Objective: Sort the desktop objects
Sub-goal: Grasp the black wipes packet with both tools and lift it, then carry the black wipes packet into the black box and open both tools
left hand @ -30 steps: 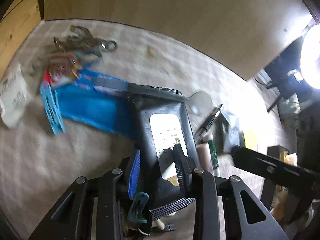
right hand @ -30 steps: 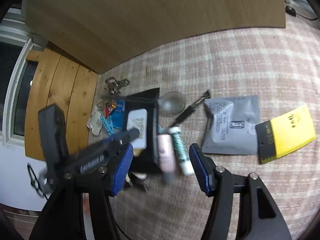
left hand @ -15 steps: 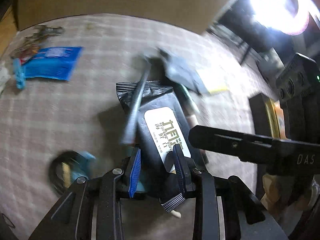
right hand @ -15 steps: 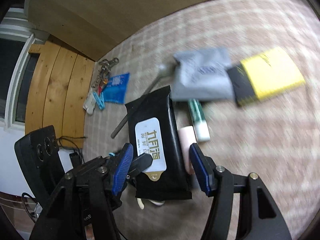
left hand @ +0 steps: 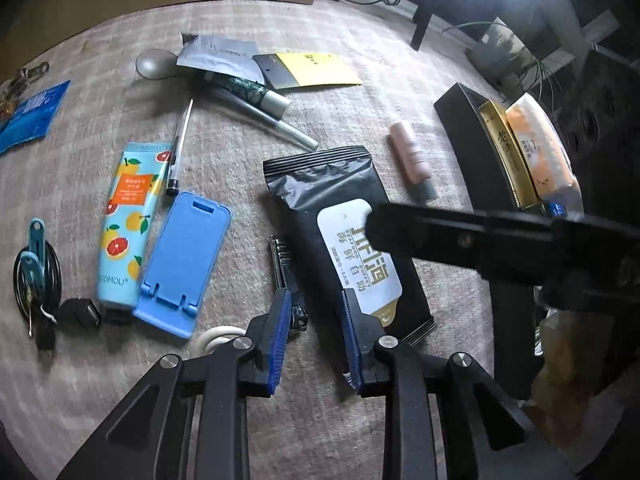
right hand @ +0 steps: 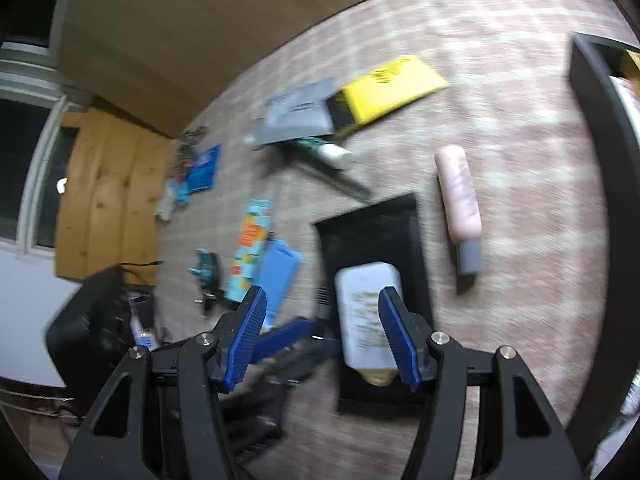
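Observation:
A black wet-wipes pack (left hand: 320, 188) with a white label lies flat on the checked cloth (left hand: 360, 420). My left gripper (left hand: 316, 338) hovers at its near left corner. Its jaws are closing, with bare cloth and a small black ridged clip (left hand: 286, 276) between them and the pads pressing on nothing. My right gripper (right hand: 320, 336) is open above the same pack (right hand: 372, 232), its right finger over the white label. One blue finger of the left gripper shows between its jaws. In the left wrist view, the right gripper's black body (left hand: 500, 240) crosses over the pack.
A black box (left hand: 472, 152) at the right holds a gold carton and an orange tissue pack. A pink tube (left hand: 412, 160) lies beside the pack. To the left are a blue phone stand (left hand: 184, 264), a fruit-print tube (left hand: 124, 220), a pen and a coiled cable. Pouches lie farther back.
The black pack has come off the blue pouch and travelled right, to beside the pink tube. Both grippers swept the same way. The left jaws have narrowed and the pack's end no longer sits between them.

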### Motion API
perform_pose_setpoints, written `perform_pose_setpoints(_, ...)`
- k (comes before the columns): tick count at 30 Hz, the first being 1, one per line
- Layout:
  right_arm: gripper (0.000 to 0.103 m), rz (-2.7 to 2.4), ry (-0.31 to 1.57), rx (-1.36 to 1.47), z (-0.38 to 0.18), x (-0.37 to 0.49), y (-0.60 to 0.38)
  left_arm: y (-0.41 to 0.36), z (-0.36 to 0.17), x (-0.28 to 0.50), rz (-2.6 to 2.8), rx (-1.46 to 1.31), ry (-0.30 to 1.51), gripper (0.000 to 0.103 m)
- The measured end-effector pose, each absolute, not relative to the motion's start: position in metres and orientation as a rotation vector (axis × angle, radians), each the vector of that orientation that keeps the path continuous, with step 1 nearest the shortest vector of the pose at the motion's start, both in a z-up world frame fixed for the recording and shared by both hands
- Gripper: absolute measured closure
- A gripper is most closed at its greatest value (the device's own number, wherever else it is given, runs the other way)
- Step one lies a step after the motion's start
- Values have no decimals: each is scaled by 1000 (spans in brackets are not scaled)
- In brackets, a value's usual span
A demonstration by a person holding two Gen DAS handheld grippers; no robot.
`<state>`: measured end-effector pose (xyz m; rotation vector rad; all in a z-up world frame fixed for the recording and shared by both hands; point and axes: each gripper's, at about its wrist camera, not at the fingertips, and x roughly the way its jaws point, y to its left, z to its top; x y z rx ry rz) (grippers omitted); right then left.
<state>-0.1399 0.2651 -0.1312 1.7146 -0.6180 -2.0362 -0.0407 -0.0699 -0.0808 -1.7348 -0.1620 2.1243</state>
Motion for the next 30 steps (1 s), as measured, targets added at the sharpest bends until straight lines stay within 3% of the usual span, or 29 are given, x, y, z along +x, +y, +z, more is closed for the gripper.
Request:
perform_pose_setpoints(4, 45, -2073, -607, 1744, -139, -133, 280, -66, -79, -33, 2143, -1723, -149, 68)
perform_pose_setpoints(12, 45, -2083, -646, 1775, -156, -137, 293, -64, -61, -23, 2275, -1665, -175, 68)
perform_pose_setpoints(22, 50, -2063, -553, 1743, -157, -141, 285, -47, -92, -46, 2160, -1760, -248, 68)
perform_pose_setpoints(30, 51, -2035, -570, 1744, -155, -136, 288, -43, -82, -35, 2143, -1733, -265, 67)
